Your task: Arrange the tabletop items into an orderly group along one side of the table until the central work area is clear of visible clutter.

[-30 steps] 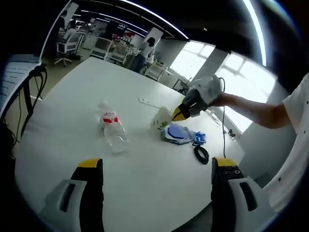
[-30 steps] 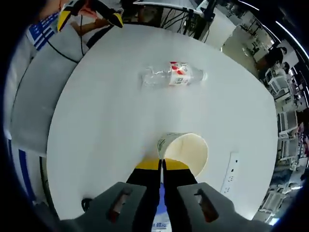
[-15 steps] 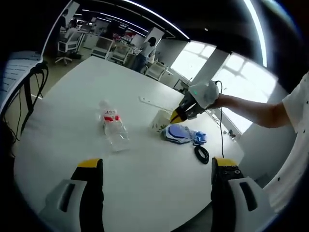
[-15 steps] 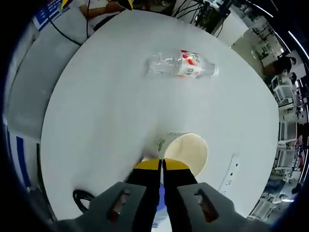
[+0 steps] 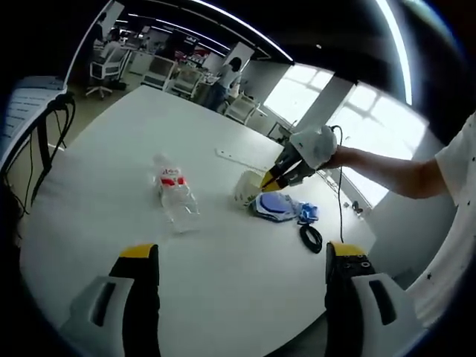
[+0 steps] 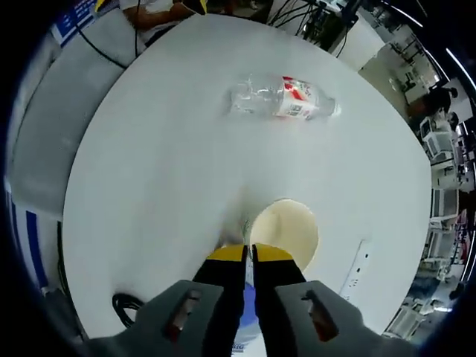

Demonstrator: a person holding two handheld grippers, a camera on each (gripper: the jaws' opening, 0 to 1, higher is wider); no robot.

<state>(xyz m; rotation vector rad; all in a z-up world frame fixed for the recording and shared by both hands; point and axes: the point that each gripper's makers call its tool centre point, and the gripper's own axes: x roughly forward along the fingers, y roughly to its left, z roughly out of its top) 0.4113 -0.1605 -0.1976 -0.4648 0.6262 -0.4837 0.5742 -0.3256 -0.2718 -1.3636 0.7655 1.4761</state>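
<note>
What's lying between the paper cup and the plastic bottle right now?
Nothing: bare white table separates the paper cup from the plastic bottle in the right gripper view. The left gripper view shows the same gap.

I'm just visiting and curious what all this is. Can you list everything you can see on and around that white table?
Table: one, white, round.
Paper cup: one, cream, upright, rim pinched by the right gripper.
Plastic bottle: one, clear with red label, lying on its side mid-table.
Power strip: one, white, beyond the cup.
Blue and white item: one, beside the cup; cannot tell what it is.
Cable: one, black, coiled near the table edge.
Office chairs: several, white, background.
Right gripper: yellow tips, shut on the cup rim.
Left gripper: yellow tips, open, holding nothing.
</note>
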